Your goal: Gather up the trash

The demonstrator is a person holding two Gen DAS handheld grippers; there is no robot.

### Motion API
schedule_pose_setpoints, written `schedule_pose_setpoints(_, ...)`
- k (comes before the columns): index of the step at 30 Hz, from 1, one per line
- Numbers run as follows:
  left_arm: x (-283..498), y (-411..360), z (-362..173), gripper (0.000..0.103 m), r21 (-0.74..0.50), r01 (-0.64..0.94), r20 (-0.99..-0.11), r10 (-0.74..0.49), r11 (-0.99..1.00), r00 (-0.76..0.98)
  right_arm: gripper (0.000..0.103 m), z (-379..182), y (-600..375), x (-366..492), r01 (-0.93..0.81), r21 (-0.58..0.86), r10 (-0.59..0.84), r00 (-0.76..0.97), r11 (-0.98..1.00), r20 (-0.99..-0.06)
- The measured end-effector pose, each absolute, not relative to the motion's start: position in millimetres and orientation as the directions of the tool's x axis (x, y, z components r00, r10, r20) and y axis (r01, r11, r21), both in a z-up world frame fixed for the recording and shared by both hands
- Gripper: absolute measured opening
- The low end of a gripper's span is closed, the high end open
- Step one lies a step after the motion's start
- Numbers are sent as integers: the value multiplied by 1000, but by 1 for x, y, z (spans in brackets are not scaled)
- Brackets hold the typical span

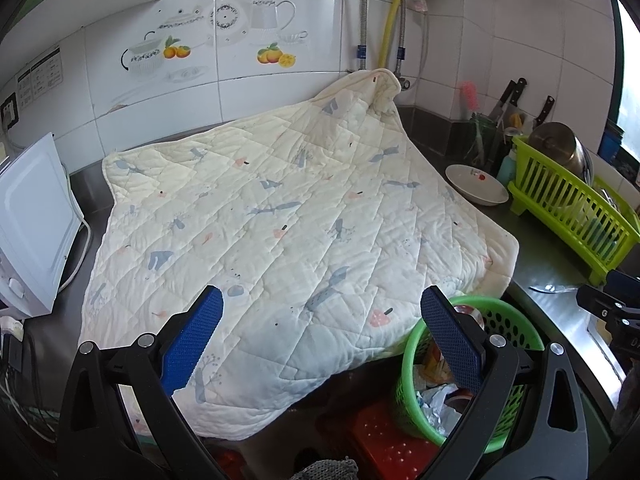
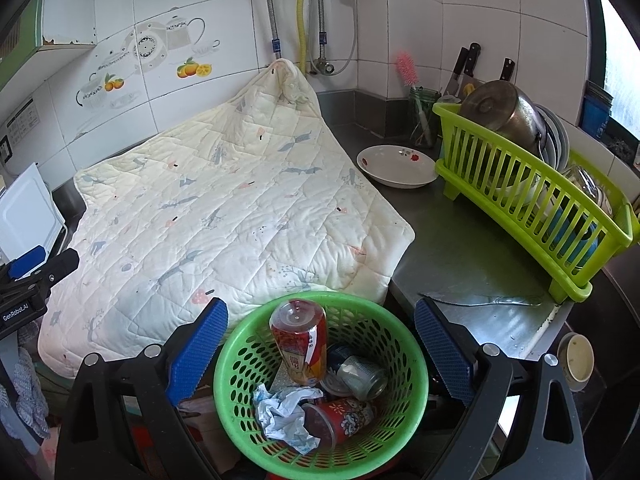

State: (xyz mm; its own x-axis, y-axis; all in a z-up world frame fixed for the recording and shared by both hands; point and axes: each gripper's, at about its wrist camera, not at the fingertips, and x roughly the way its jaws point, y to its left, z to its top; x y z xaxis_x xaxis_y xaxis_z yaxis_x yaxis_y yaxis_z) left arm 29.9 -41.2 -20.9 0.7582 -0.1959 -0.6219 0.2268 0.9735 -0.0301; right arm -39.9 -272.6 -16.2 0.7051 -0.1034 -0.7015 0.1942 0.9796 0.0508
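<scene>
Both claws are spread and empty: the left claw over the quilt, the right claw over the green basket. The basket sits at the tabletop's near edge, holding a red can, crumpled paper and a cup.

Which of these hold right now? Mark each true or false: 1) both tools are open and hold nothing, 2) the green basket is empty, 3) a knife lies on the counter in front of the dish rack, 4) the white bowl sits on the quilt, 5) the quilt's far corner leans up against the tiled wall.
1) True. The left tool and right tool are both open, nothing between their fingers.
2) False. The green basket holds a red can, crumpled paper and other containers.
3) True. The knife lies flat before the dish rack.
4) False. The white bowl sits on the bare counter beside the quilt.
5) True.
</scene>
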Motion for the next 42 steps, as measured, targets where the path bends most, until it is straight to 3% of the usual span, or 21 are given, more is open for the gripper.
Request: schedule_pose_setpoints(42, 38, -42, -20, 98, -17, 198, -628, -164, 980, 760, 92, -23, -271, -27, 179, 52, -90, 702, 983, -706)
